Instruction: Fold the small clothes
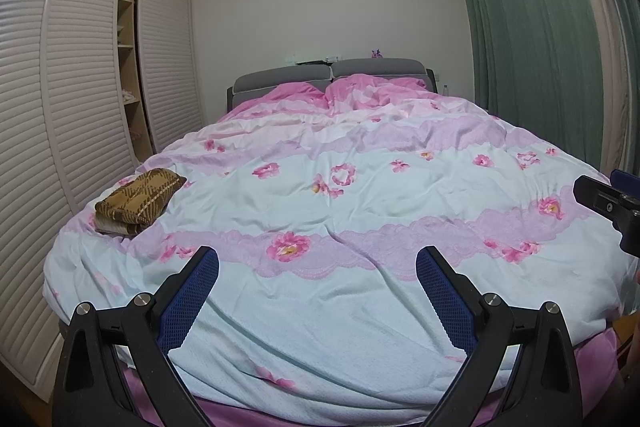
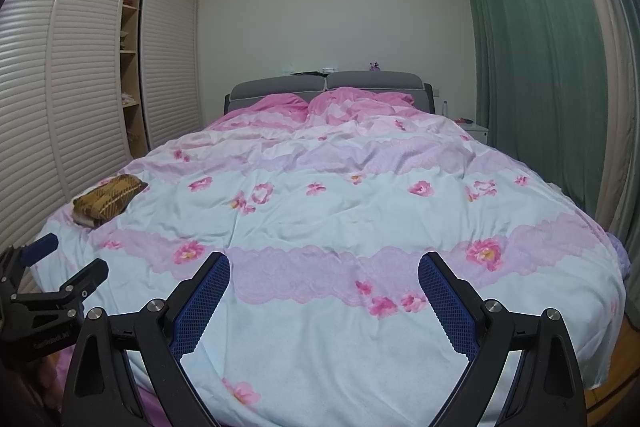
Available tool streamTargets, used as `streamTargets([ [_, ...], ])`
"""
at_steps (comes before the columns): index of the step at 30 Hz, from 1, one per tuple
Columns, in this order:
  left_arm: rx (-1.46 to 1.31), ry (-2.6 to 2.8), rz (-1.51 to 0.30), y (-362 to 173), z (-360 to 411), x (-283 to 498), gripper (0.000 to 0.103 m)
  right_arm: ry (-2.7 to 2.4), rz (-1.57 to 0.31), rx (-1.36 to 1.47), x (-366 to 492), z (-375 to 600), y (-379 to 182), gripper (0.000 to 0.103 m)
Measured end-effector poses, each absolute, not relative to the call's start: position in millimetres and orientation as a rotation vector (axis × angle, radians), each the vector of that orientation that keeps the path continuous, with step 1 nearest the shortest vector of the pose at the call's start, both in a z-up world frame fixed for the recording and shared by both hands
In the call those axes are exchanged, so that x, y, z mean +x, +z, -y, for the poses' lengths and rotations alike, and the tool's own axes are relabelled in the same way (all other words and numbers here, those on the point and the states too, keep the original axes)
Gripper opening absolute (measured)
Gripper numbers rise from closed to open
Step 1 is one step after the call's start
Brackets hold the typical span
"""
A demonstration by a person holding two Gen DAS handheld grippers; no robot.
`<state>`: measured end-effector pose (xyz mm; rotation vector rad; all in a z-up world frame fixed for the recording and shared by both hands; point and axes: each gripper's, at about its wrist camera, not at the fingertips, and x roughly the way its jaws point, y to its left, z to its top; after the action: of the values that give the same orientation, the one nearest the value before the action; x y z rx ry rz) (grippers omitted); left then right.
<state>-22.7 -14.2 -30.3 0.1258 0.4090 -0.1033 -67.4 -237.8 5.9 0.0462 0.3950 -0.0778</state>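
Observation:
A folded brown plaid garment [image 1: 138, 195] lies on another folded piece near the bed's left edge; it also shows in the right wrist view [image 2: 107, 200]. My left gripper [image 1: 318, 259] is open and empty over the foot of the bed. My right gripper [image 2: 324, 265] is open and empty over the foot of the bed. The right gripper shows at the right edge of the left wrist view [image 1: 612, 205]. The left gripper shows at the lower left of the right wrist view [image 2: 60, 267]. Both are well short of the garment.
A quilt [image 1: 360, 211] in pale blue and pink with flowers covers the bed. A grey headboard [image 1: 328, 75] stands at the far wall. A louvred wardrobe [image 1: 72, 99] runs along the left. Green curtains [image 1: 532, 27] hang on the right. A white nightstand [image 2: 474, 129] stands by the curtains.

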Motion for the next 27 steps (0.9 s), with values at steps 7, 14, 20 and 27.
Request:
streamTargets([
  [7,0.126,-0.103,-0.409,-30.4,14.5,-22.5,0.101,-0.078,-0.395,0.047,-66.9,237.6,5.8,0.096],
  [14,0.128,-0.11,-0.413,-30.6,16.0,-22.9,0.101,-0.079,-0.394,0.048,-67.4,237.4,5.6,0.096],
  [20,0.135,-0.11,-0.413,-30.1,16.9,-24.4,0.101,-0.076,-0.389,0.052,-68.7,236.4,5.6,0.096],
  [27,0.13,-0.122,-0.427,-30.0,14.4,-23.9,0.101,-0.076,-0.389,0.052,-68.2,236.5,5.5,0.096],
])
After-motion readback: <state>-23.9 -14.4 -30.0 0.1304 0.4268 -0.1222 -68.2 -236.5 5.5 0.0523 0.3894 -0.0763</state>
